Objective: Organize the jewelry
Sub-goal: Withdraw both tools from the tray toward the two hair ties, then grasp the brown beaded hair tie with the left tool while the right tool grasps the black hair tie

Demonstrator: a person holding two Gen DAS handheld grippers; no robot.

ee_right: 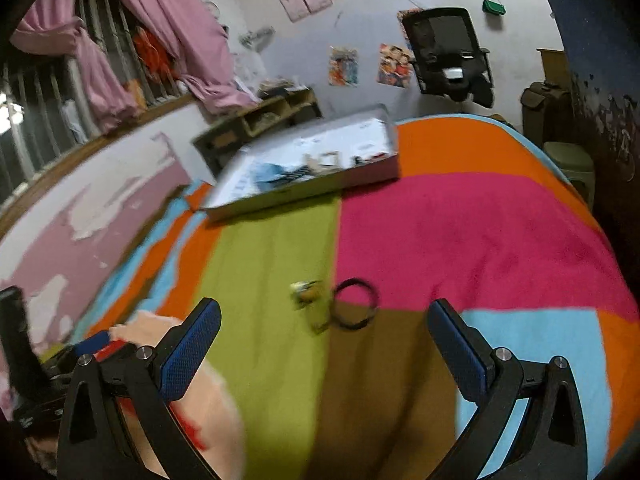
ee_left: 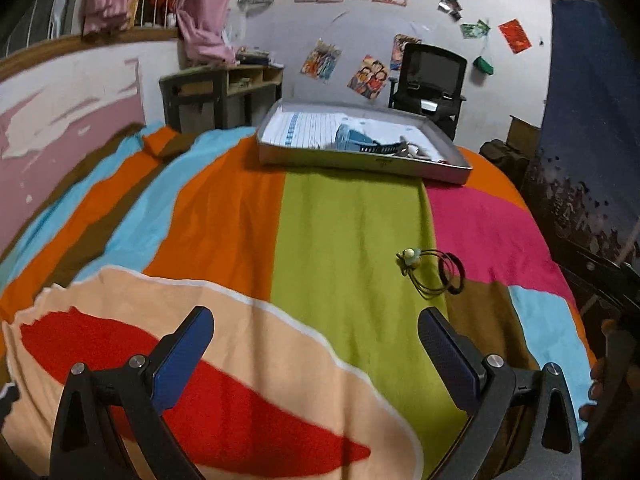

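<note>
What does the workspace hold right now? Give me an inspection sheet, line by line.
Surface: bed blanket in bright colour blocks, lying flat.
Job's things: cord bracelet with a pale bead, lying loose on the blanket; shallow grey tray further back, already holding a few small items.
Clutter: nothing seen on the blanket besides these.
Grippers: left gripper open, empty; right gripper open, empty, short of the bracelet.
Cables: nothing seen.
Surroundings: office chair, low shelf, pink curtain, posters on the wall.

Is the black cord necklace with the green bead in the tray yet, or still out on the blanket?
Out. The cord necklace lies loose on the striped blanket, well short of the tray and apart from both open grippers.
</note>
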